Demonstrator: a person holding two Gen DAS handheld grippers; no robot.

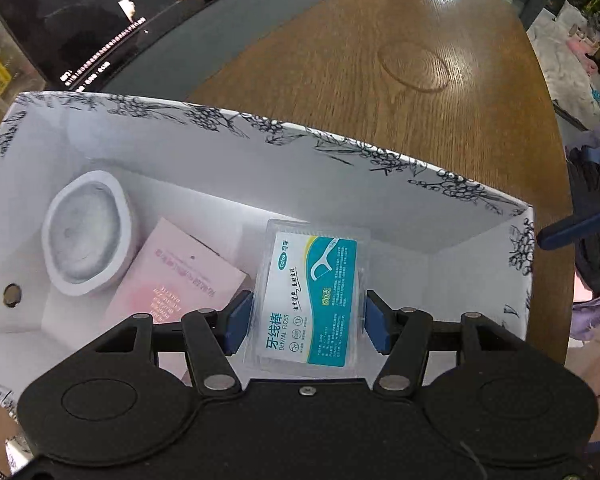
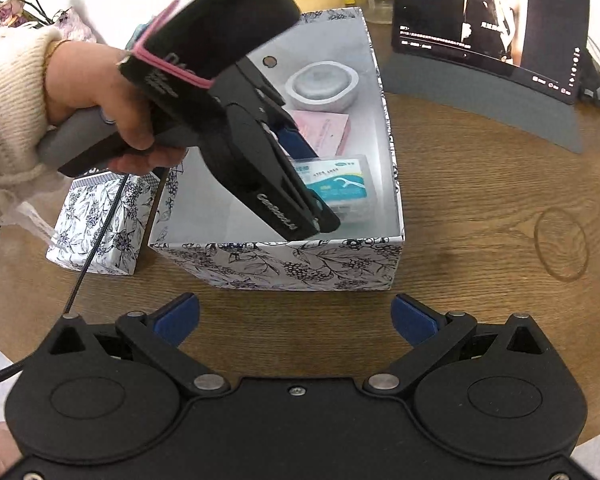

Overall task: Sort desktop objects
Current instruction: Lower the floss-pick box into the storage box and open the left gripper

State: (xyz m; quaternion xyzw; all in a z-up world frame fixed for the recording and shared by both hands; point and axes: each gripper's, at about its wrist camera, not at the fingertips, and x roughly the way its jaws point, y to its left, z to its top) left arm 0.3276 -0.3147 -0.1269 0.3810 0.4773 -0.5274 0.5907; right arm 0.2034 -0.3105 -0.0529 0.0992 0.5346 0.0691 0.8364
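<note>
**Floss pack going into the patterned box**

The left gripper (image 1: 306, 322) reaches down inside the floral box (image 1: 380, 156), its blue pads closed on the dental floss pack (image 1: 312, 292), probably to set it beside the pink card (image 1: 180, 272) and white round dish (image 1: 86, 234). Only the right wrist view shows the person's hand (image 2: 96, 92) and a second patterned box (image 2: 100, 220). The right gripper (image 2: 296, 320) hangs spread and empty above the wooden table (image 2: 480, 220), waiting.
</note>
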